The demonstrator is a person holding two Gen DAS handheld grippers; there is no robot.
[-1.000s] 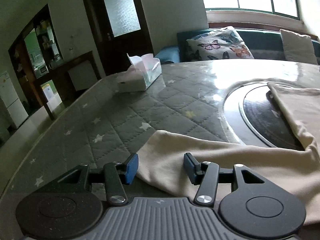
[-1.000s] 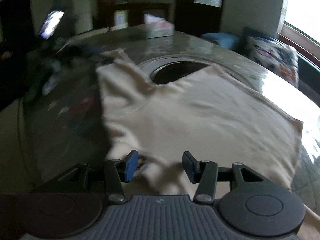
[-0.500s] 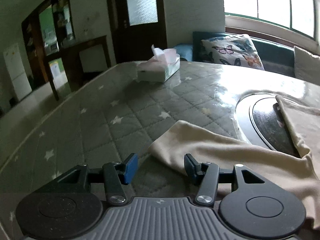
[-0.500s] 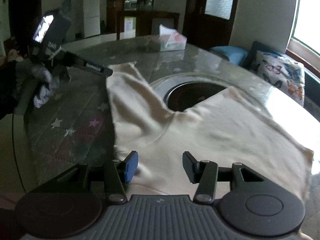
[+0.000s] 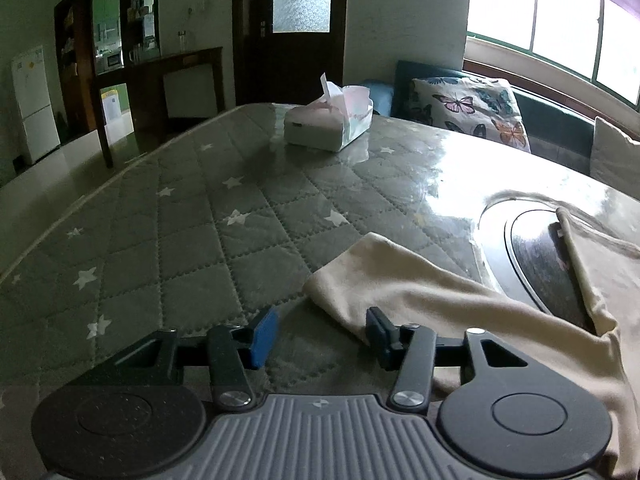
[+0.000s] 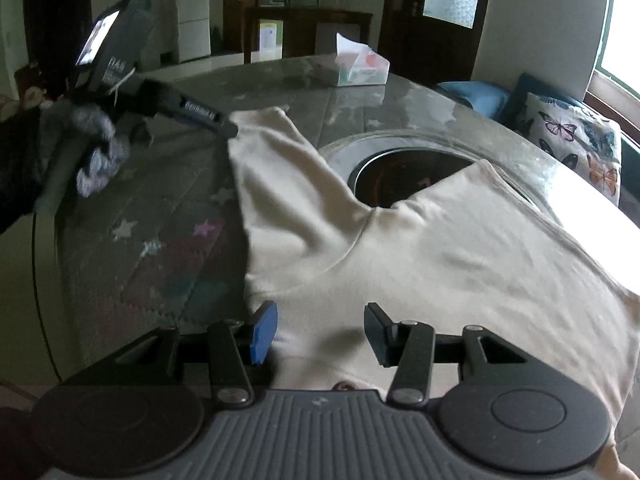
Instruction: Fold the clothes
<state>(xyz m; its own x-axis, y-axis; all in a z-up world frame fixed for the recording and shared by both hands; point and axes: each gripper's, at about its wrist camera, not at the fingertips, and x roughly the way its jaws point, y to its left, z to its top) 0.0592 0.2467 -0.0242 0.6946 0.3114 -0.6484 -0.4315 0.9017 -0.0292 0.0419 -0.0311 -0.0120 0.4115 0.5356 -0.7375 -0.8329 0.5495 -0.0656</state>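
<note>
Beige shirt [image 6: 420, 248] lies beneath both open jaws.

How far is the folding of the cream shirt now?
Done: the cream shirt lies spread flat on the table, one sleeve stretched out. In hand: nothing; the left claw is open beside the sleeve end, the right claw open over the shirt. Left: every fold; none shows.

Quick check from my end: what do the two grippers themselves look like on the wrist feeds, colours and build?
They look alike. The left gripper and right gripper each have black linkage arms with silver pivot screws, two round black discs and a ribbed grey body plate. One pad faces the camera blue, the other looks dark. In the right wrist view, the left gripper's black housing bears white lettering, unreadable, held by a patterned grey sleeve.
</note>
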